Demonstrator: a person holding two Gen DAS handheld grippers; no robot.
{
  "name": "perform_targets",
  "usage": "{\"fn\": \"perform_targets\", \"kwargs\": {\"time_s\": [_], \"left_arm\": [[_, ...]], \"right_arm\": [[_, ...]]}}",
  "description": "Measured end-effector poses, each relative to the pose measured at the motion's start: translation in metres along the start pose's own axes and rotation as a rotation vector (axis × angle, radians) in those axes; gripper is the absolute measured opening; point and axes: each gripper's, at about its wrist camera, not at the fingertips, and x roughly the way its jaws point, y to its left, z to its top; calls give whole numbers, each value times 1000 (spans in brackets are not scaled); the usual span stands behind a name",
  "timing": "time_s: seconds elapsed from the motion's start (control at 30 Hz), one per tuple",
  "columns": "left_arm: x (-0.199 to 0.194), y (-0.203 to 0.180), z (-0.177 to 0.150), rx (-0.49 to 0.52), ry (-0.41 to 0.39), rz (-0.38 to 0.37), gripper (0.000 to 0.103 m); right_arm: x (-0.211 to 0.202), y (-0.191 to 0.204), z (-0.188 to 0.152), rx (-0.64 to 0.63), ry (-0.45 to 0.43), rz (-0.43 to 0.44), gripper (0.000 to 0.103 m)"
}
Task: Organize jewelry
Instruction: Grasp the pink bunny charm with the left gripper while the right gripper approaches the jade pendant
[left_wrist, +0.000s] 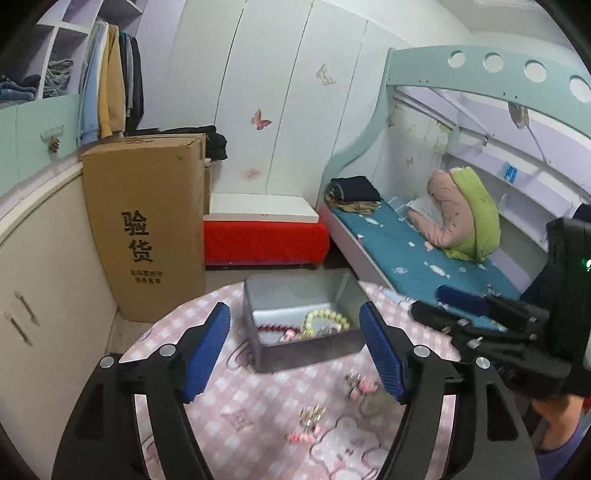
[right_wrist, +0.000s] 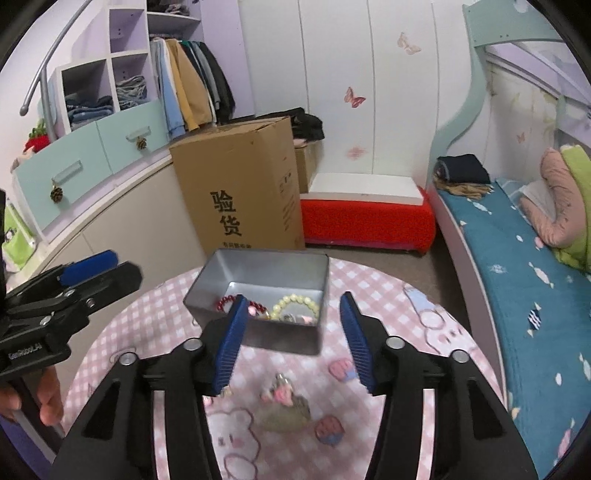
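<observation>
A grey tin box stands open at the far side of a round table with a pink chequered cloth. Inside it lie a pale bead bracelet, a red bead bracelet and smaller pieces. Loose hair clips and more clips lie on the cloth nearer to me. My left gripper hovers open before the box, with nothing between its blue pads. My right gripper is open too, above the clips, holding nothing.
A tall cardboard box stands on the floor behind the table, beside a curved cabinet. A red-covered bench and a bunk bed with a blue sheet lie to the right. A person's hand grips the left tool.
</observation>
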Motion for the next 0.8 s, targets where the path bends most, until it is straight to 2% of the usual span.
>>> {"fn": "perform_targets", "kwargs": {"time_s": [0.17,0.3,0.53,0.6,0.67,0.8], "left_arm": [[0,1,-26,2,44,-6,70],[15,2,-54,9,118,-9,70],[44,-9,-91,91,233,-14,68],[49,-7,-97,95,249,-18,63],[54,-4,-99,81,269,-32,54],[60,-1,-99,60,287,-50,49]], "right_arm": [[-7,-9,-26,30,36,-8,57],[-1,-15,-51,52,88,-14,58],[18,-19,-85,93,172,-2,59],[21,-19,-91,101,185,0,59],[24,-20,-96,108,197,1,59],[27,-22,-103,118,209,3,59]]}}
